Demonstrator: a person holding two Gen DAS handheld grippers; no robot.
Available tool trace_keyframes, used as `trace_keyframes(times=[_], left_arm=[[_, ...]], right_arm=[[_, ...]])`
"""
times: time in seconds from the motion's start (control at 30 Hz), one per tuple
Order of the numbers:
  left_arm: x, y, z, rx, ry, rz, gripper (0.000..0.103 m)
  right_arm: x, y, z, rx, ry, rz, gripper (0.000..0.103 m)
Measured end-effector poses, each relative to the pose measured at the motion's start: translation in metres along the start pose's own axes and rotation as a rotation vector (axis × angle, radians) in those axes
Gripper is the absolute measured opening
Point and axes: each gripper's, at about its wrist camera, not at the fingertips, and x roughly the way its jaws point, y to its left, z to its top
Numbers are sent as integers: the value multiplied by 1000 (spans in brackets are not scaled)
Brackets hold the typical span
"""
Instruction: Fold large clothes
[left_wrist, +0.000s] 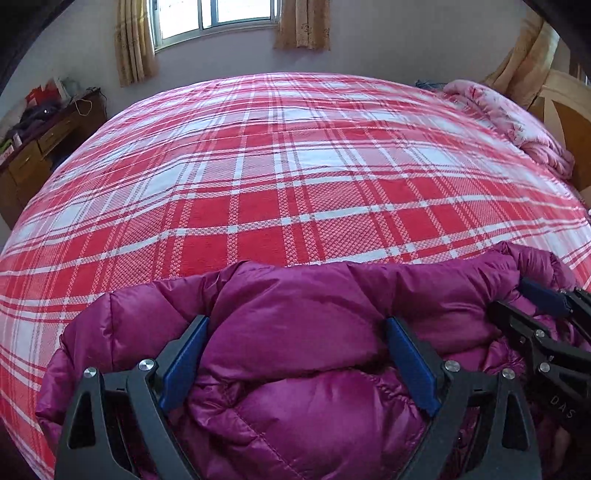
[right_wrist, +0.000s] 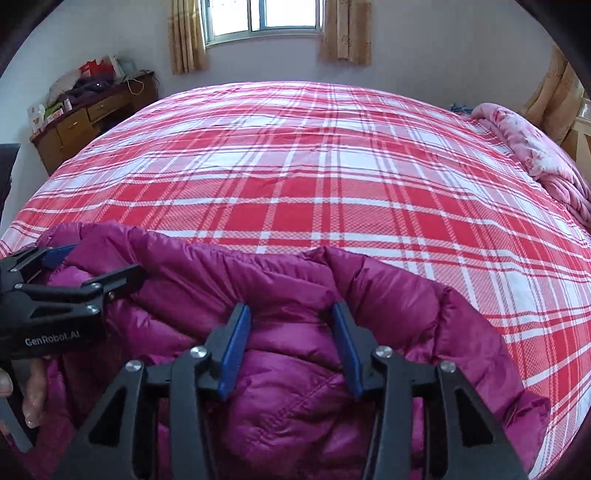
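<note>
A puffy magenta down jacket (left_wrist: 332, 284) (right_wrist: 406, 306) lies bunched at the near edge of the bed. In the left wrist view my left gripper (left_wrist: 295, 322) stands wide open over it, and quilted fabric bulges up between the blue pads (left_wrist: 186, 354) without being pinched. My right gripper (right_wrist: 290, 311) is also open, with narrower jaws and the jacket's smooth surface lying between its fingers. Each gripper shows in the other's view: the right gripper (left_wrist: 508, 295) at the jacket's right end, the left gripper (right_wrist: 107, 258) at its left end, a hand (right_wrist: 33, 387) behind it.
The bed's red and white plaid sheet (left_wrist: 295, 166) (right_wrist: 314, 166) stretches far beyond the jacket. A pink quilt (left_wrist: 509, 122) (right_wrist: 535, 155) is heaped at the right by a wooden headboard (left_wrist: 561, 114). A cluttered wooden dresser (left_wrist: 40, 147) (right_wrist: 85, 118) stands at the far left under the window.
</note>
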Motion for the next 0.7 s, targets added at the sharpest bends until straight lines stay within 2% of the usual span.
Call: trace_keyframes(times=[0.13, 0.7], left_arm=[[3, -3, 1, 14, 7, 30, 97], [5, -6, 1, 29, 12, 63, 99]], right_arm=[[1, 5, 0, -28, 2, -41, 50], [5, 9, -1, -35, 1, -71, 51]])
